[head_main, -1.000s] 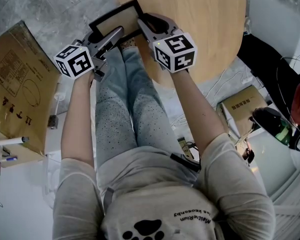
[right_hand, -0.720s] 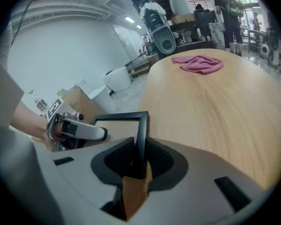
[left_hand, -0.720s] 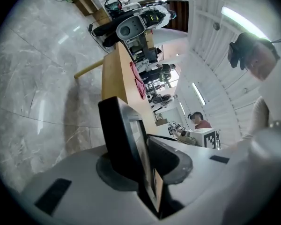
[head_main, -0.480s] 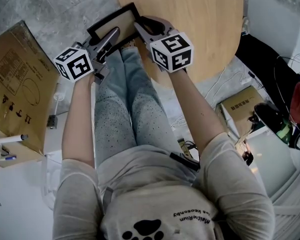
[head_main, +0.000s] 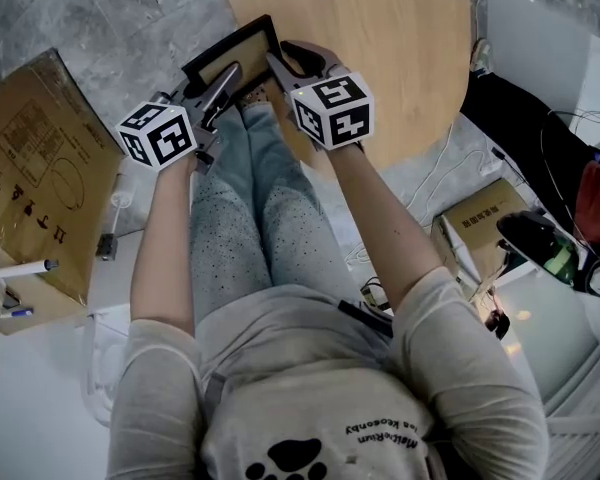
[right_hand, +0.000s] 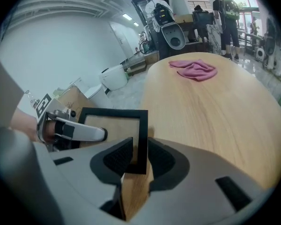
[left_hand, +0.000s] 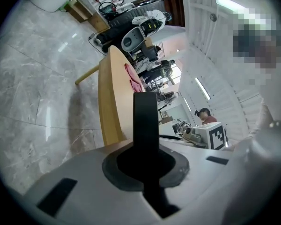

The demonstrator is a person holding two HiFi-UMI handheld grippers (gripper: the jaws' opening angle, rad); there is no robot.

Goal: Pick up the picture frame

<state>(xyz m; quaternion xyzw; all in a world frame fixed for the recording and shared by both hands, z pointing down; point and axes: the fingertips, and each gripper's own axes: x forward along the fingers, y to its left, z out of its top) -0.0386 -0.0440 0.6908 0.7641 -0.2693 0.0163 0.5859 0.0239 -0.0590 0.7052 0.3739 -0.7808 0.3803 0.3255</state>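
As my left tongs, just closed tighter, clench the picture frame, right tongs have just been opening, released, frame edge between them.

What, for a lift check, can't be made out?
Black rectangular picture frame: near edge, head view, under left gripper and right gripper, whose jaws just opened wider around it.
Its contact with round wooden table: right gripper view, behind gripper body.
Its face: left gripper view, edge-on.

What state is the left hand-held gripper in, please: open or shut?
Shut on the black rectangular picture frame: the left hand-held gripper has just closed, clamping its rim edge-on.
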